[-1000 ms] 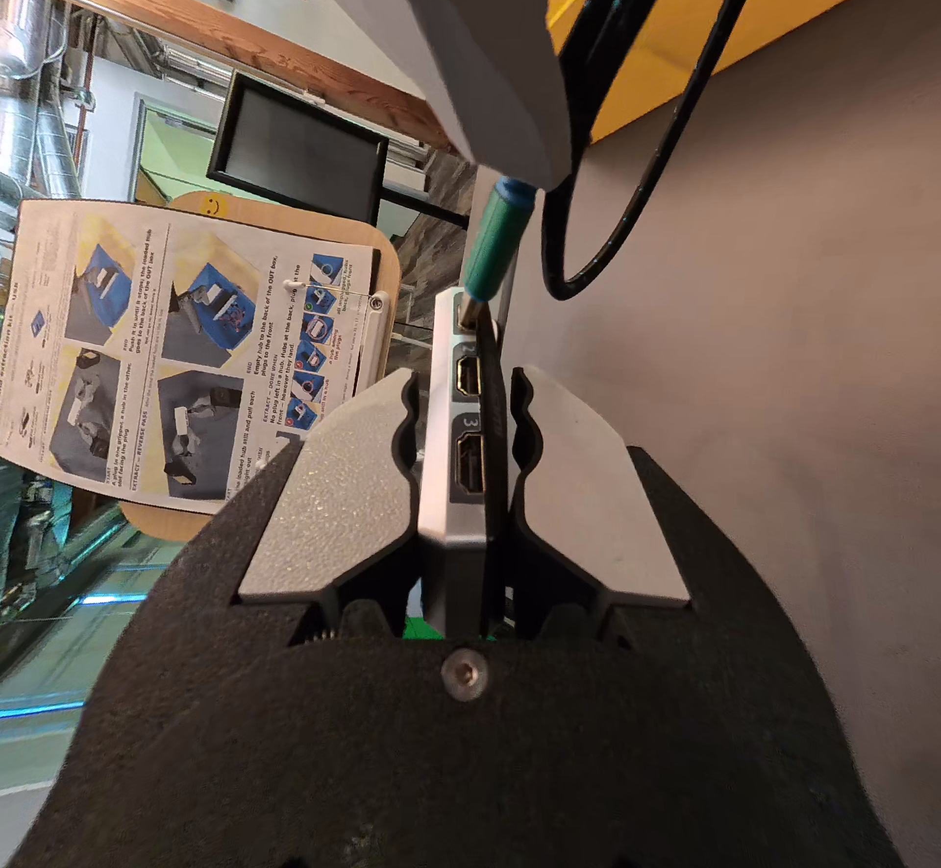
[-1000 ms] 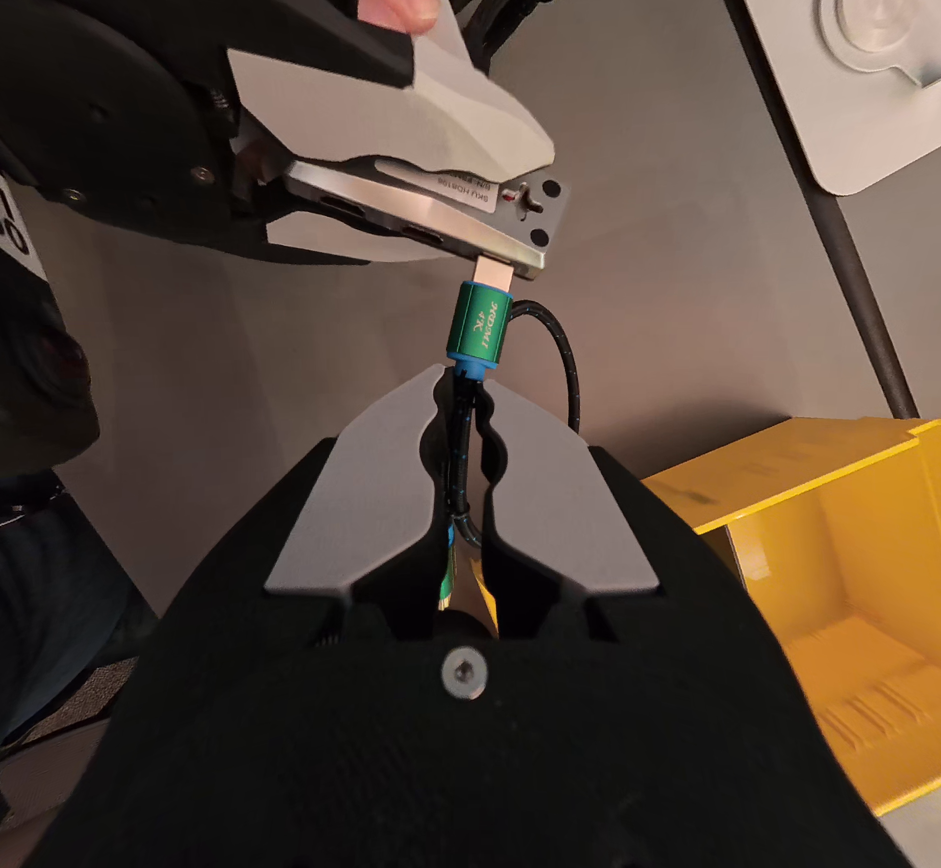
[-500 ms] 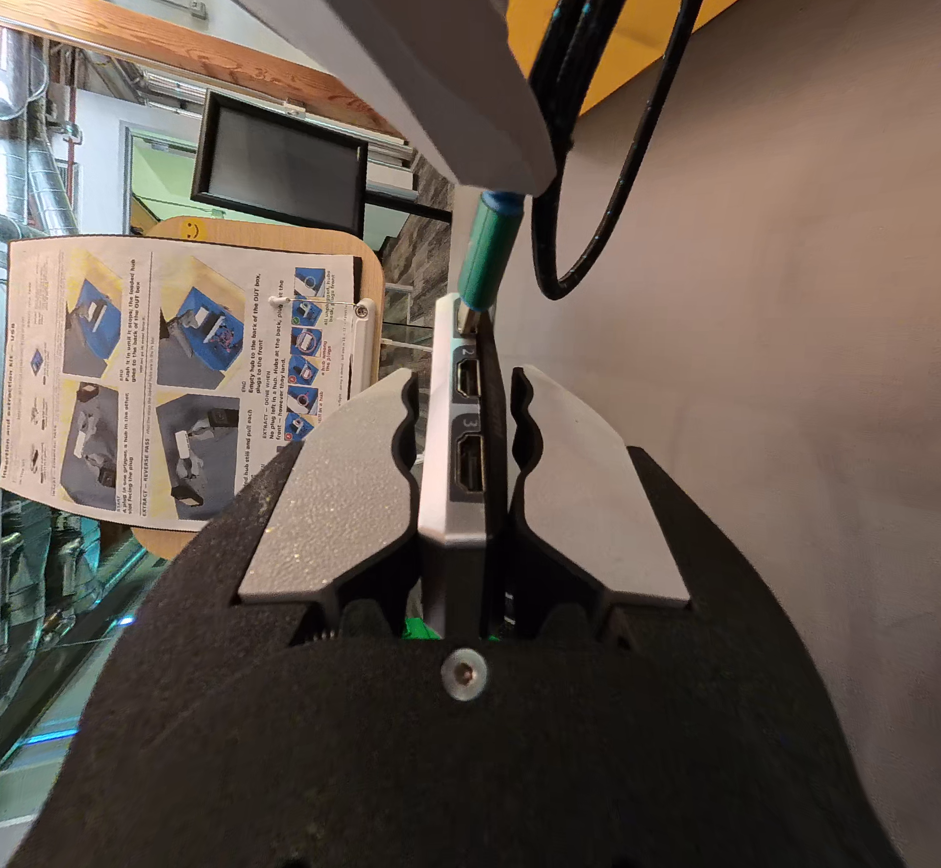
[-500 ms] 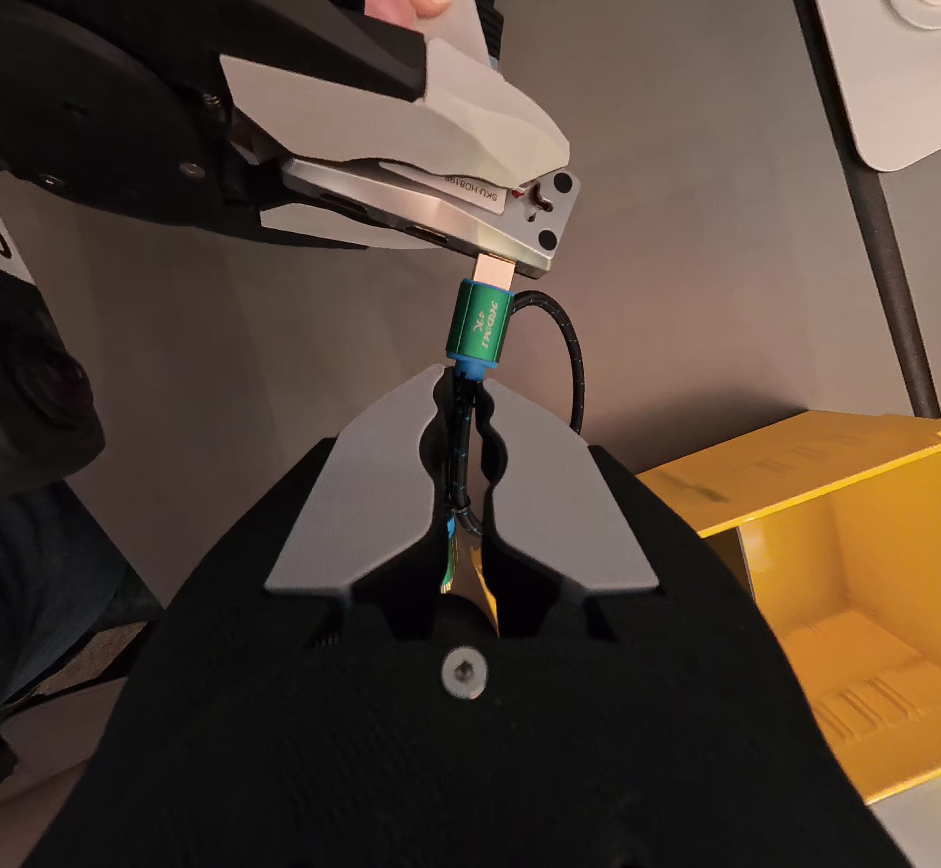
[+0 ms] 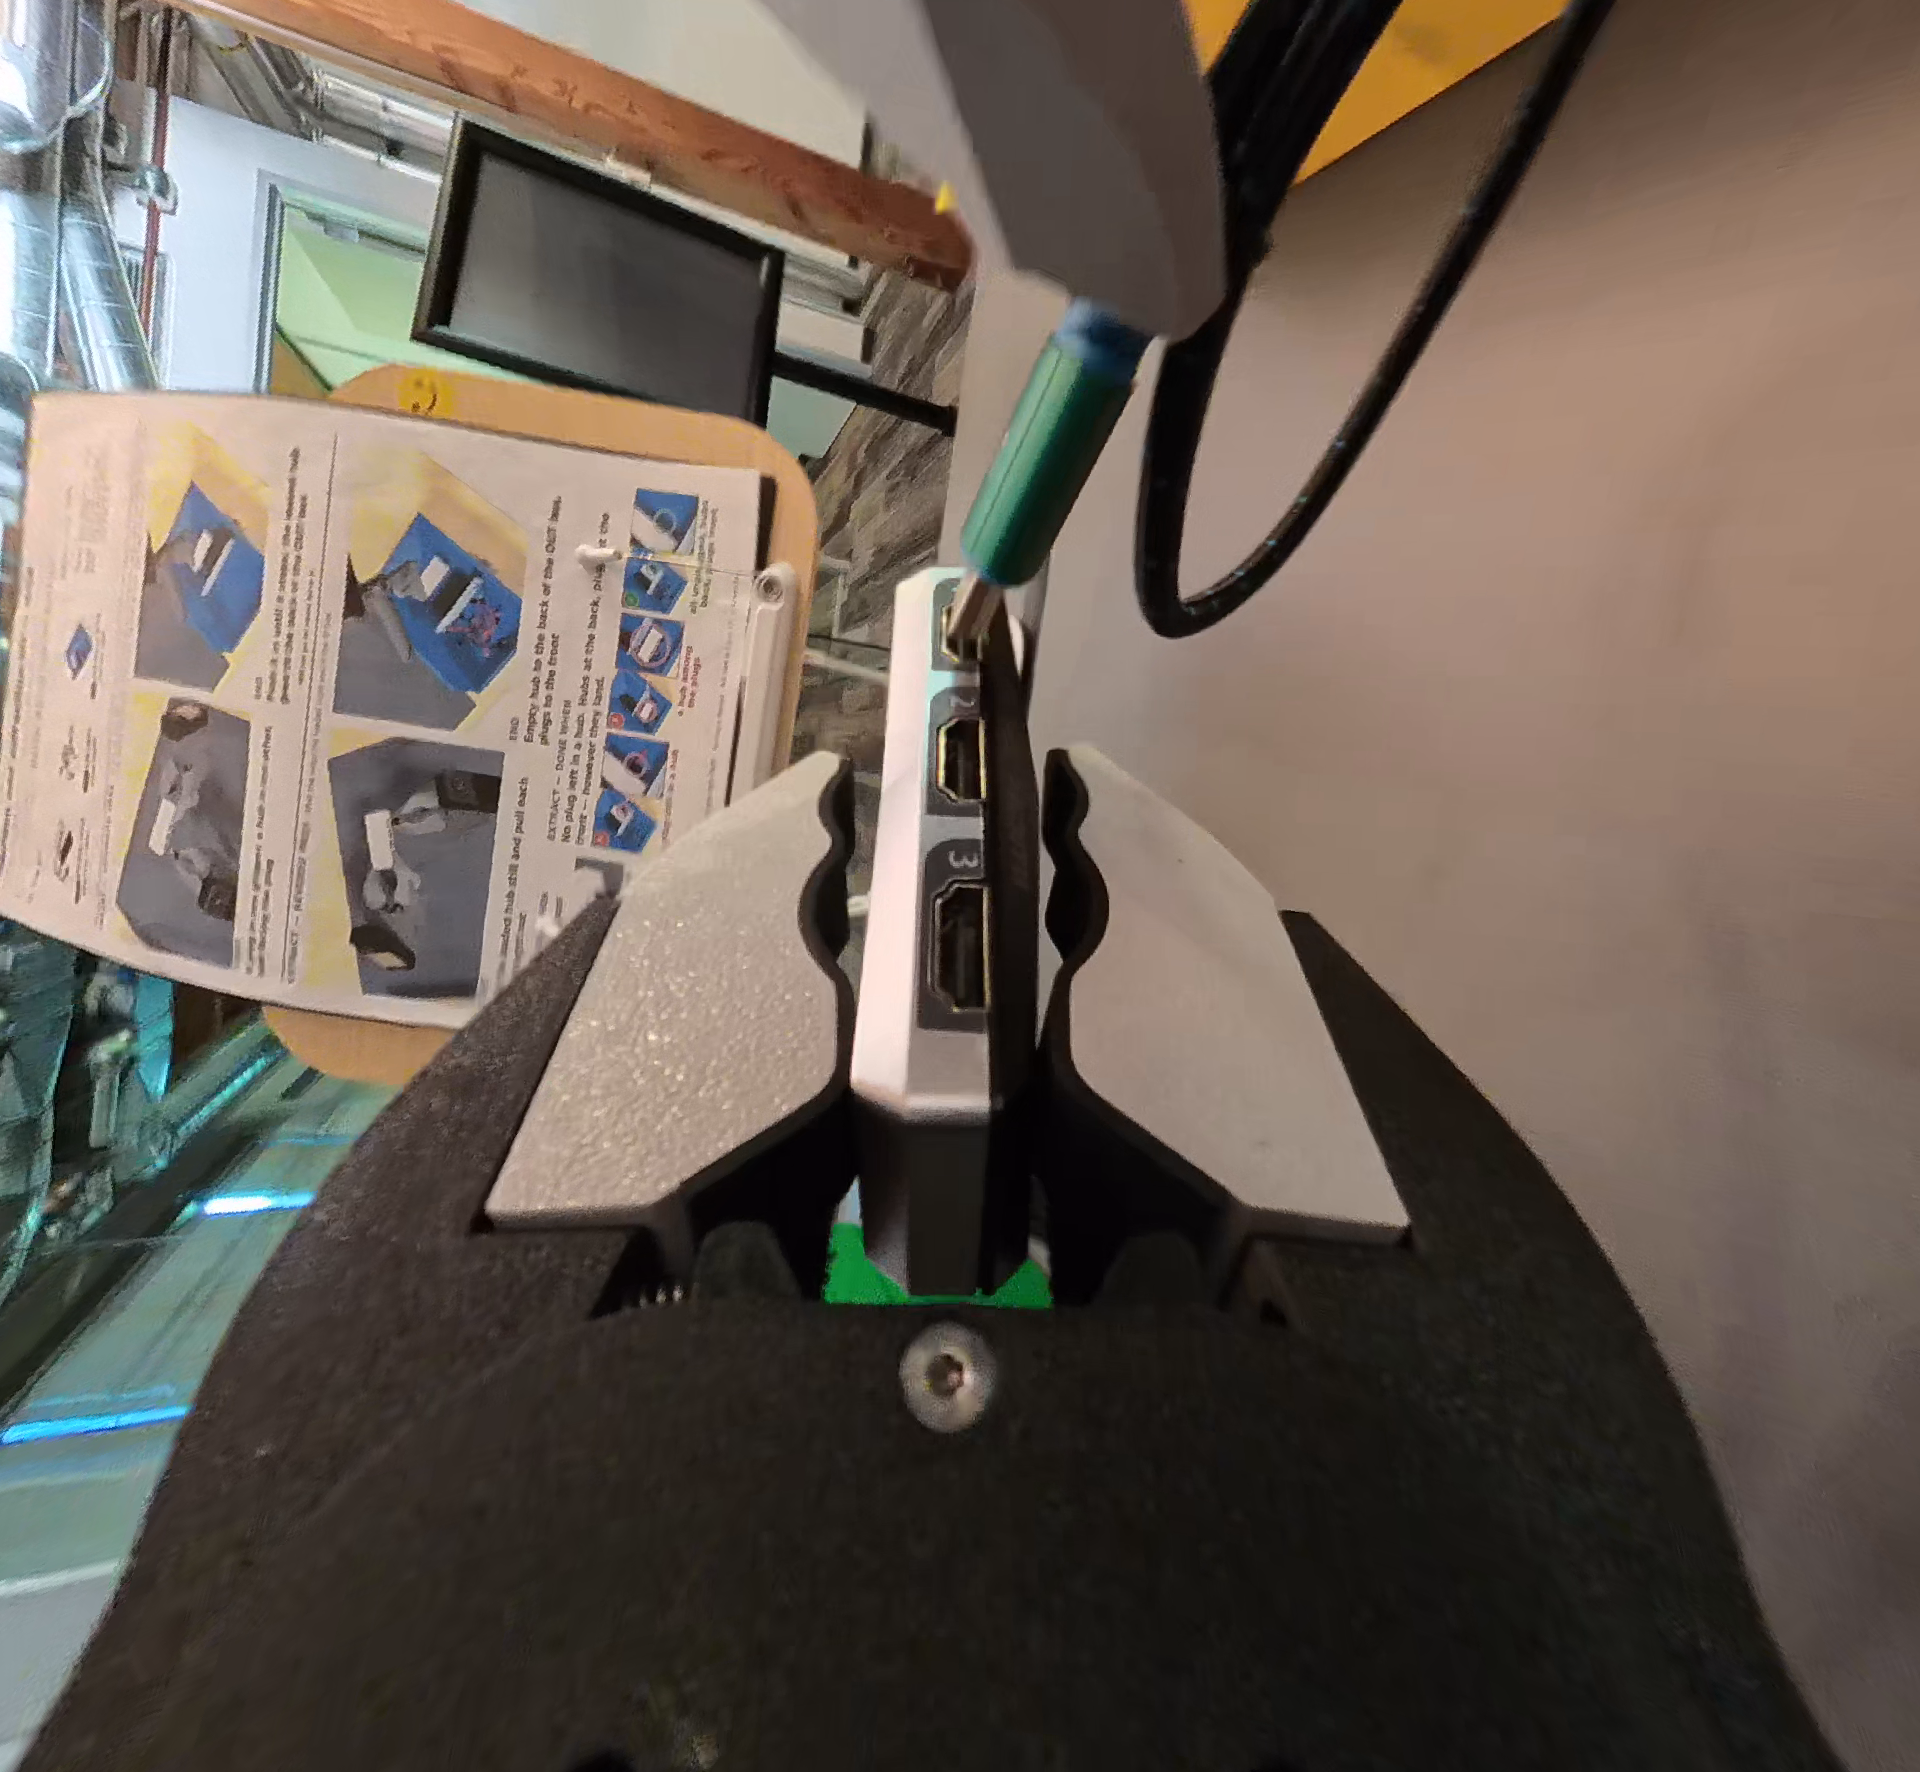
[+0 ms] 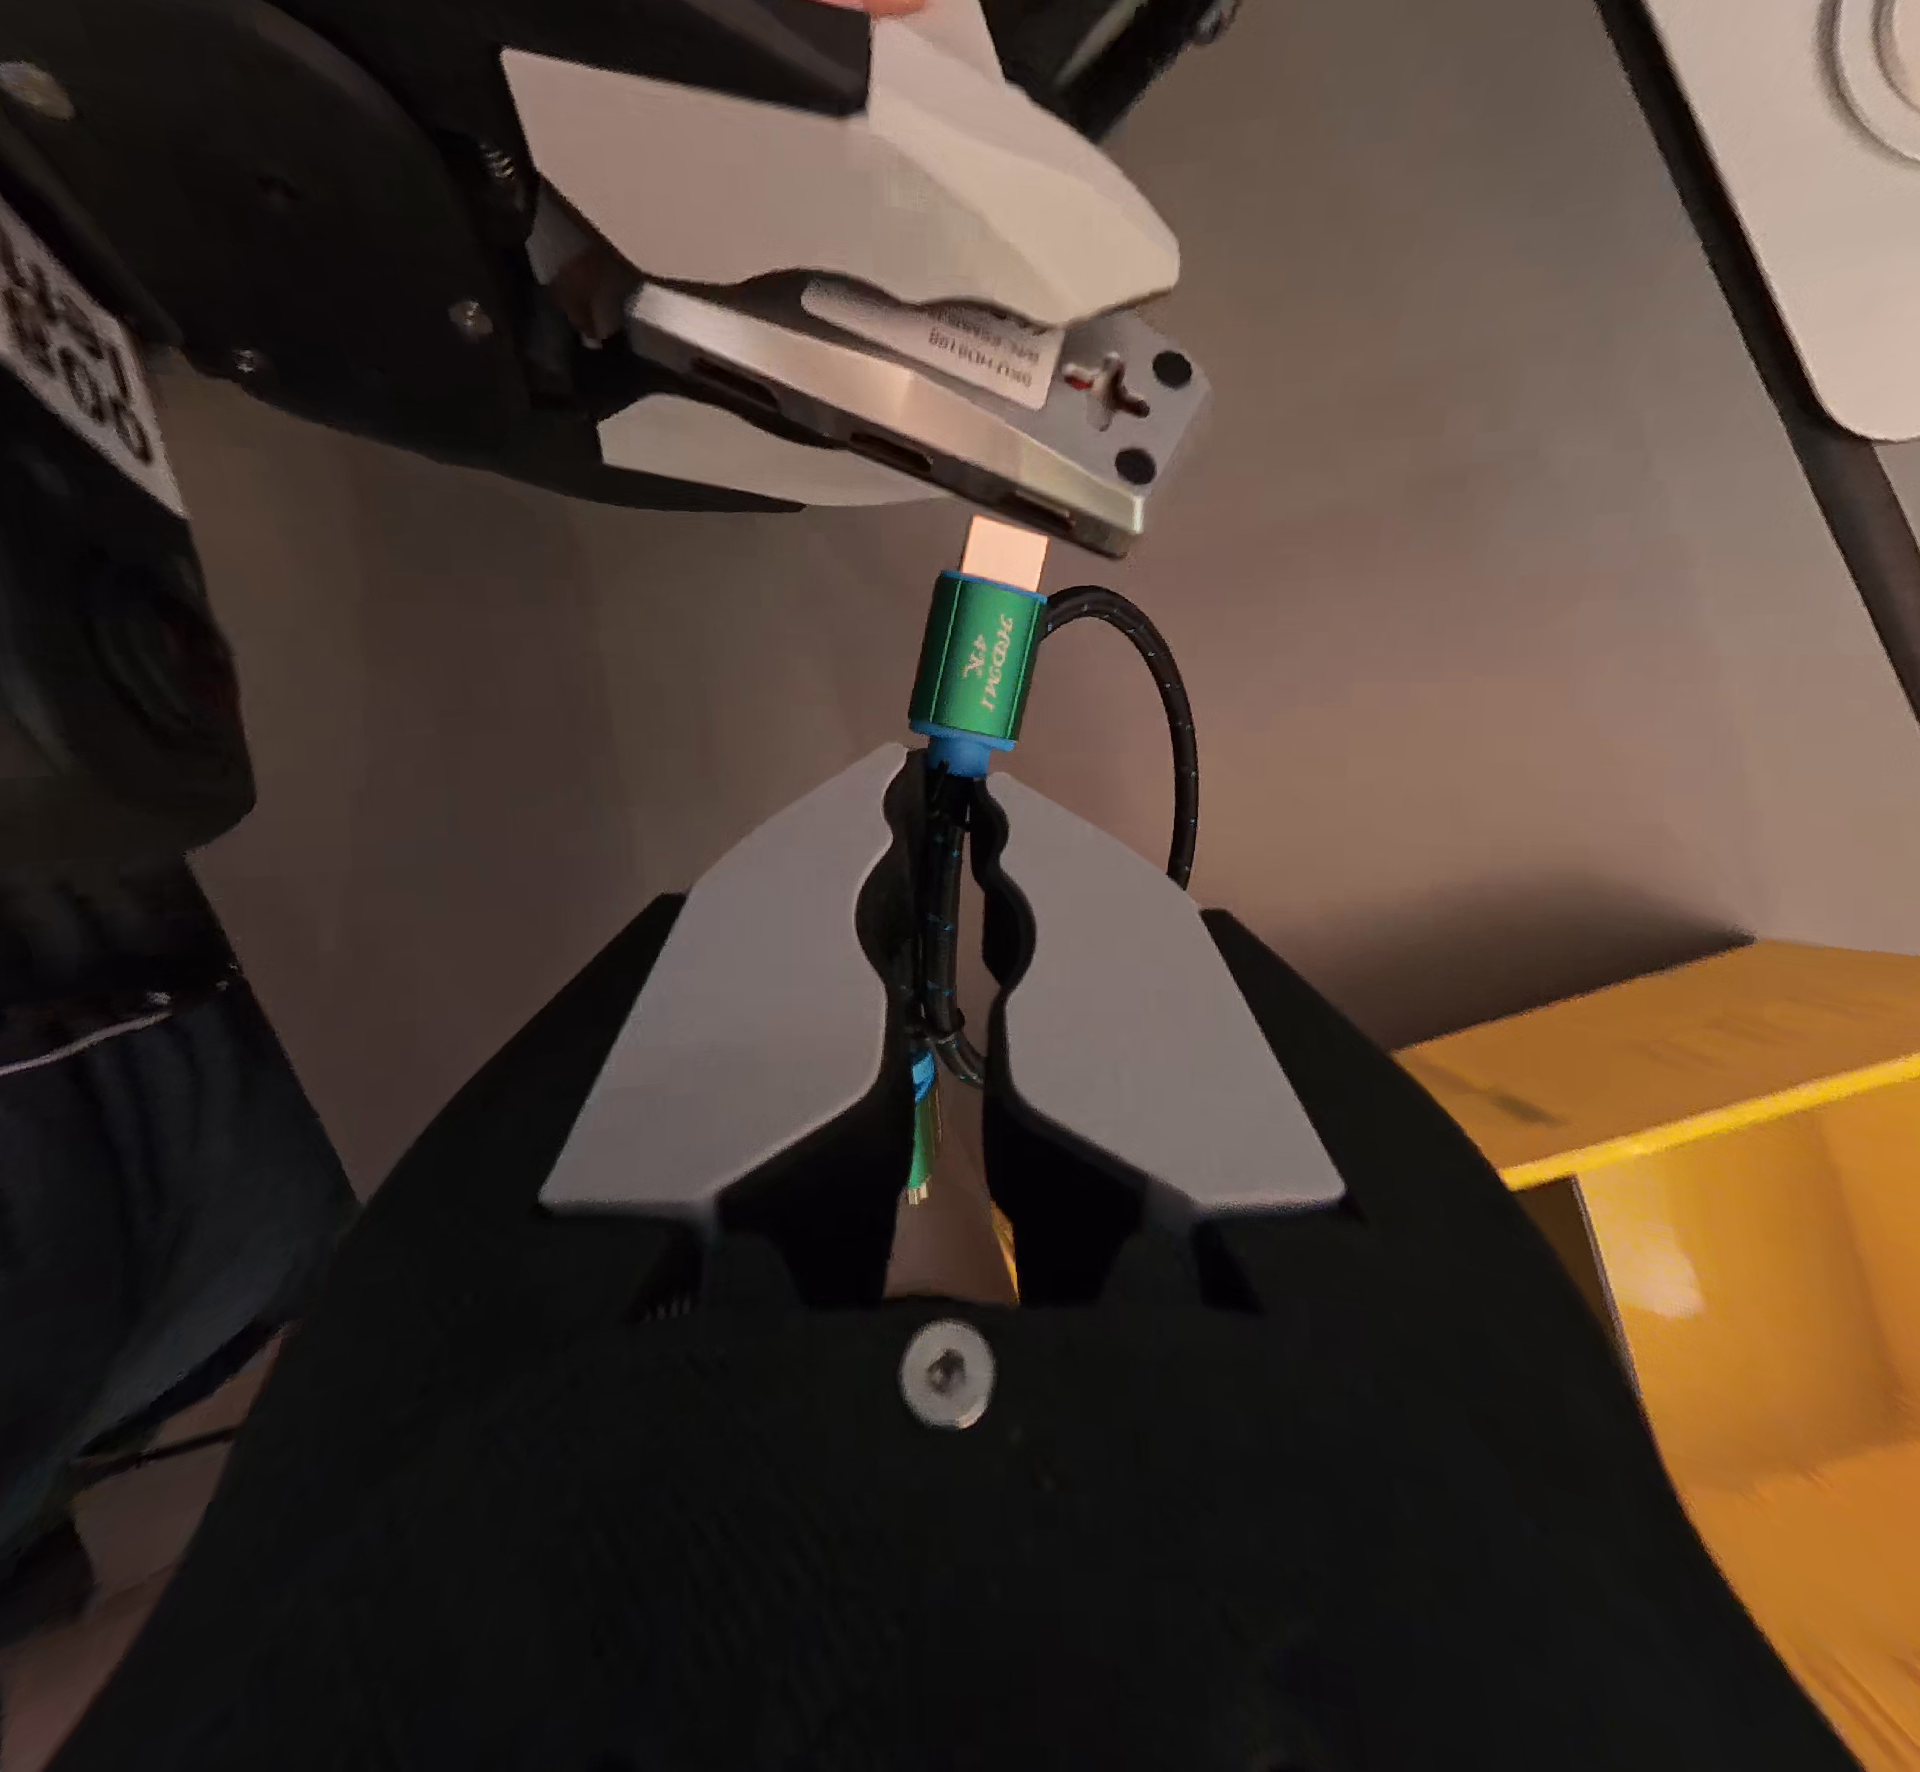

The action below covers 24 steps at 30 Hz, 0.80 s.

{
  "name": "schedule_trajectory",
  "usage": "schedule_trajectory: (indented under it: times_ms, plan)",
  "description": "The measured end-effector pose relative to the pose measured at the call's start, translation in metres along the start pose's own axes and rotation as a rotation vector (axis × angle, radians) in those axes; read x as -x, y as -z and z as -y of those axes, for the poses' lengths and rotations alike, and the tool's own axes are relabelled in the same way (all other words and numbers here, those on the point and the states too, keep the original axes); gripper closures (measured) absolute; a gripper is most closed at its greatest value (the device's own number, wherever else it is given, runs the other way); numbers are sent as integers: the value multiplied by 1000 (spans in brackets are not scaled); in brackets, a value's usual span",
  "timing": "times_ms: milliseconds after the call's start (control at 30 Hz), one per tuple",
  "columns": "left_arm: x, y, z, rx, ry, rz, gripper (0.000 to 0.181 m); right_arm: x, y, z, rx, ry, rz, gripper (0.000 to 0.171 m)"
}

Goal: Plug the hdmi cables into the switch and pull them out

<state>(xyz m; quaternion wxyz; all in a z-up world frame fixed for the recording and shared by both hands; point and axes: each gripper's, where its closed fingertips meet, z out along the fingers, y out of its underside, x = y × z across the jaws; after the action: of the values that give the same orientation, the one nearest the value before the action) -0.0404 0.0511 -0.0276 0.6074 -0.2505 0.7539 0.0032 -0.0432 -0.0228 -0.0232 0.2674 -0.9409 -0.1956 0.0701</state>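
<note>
Right wrist view: my right gripper (image 6: 951,777) clamps the cable (image 6: 1179,746), plug at the switch (image 6: 904,397) (clenched by my left gripper (image 5: 940,797)), above grey table (image 6: 1455,579); yellow bin (image 6: 1714,1307) nearby.

The switch (image 6: 914,392) is shiny silver with 2 black dots near one corner. The plug (image 6: 977,657) is bright green with a blue ring at its bottom and a gold tip. Its cable (image 6: 1179,735) is black with tiny blue specks. Both grippers are black with light grey jaws. The bin (image 6: 1714,1255) is yellow. The bench (image 6: 1403,579) is plain grey. The paper sheet (image 5: 343,704) is white with blue and yellow pictures.
</note>
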Motion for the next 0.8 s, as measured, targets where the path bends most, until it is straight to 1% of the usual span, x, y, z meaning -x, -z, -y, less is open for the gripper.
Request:
schedule_trajectory:
  times_ms: [100, 167, 233, 333, 367, 433, 500, 533, 567, 600, 700, 733, 800]
  plan:
    - [26, 10, -16, -2, 113, 25, 146, -3, 3, 16, -135, -68, 73, 165]
    - [45, 20, -23, -30, 208, 43, 146, -1, 0, 28, -227, -139, 177, 165]
    - [62, 29, -31, -48, 283, 62, 146, 10, -4, 42, -319, -223, 375, 165]
    - [82, 42, -43, -53, 343, 103, 146, 38, -8, 52, -373, -359, 807, 165]
    - [88, 46, -47, -52, 357, 116, 146, 43, -13, 54, -367, -407, 910, 165]
    - [97, 52, -53, -49, 376, 137, 146, 45, -38, 49, -314, -485, 994, 166]
    - [102, 57, -56, -49, 385, 146, 146, 47, -72, 35, -204, -534, 990, 165]
    - [104, 59, -56, -54, 391, 146, 146, 48, -81, 34, -182, -576, 1018, 165]
    - [105, 60, -56, -59, 396, 146, 146, 47, -91, 28, -146, -587, 1006, 166]
    - [105, 60, -55, -63, 398, 144, 146, 44, -101, 22, -114, -587, 963, 166]
    - [104, 60, -53, -63, 386, 137, 146, 24, -125, 6, -60, -542, 756, 164]
    - [104, 59, -52, -64, 386, 134, 146, 17, -131, 4, -58, -518, 688, 164]
    - [103, 58, -50, -67, 384, 127, 146, 5, -136, 4, -80, -430, 561, 157]
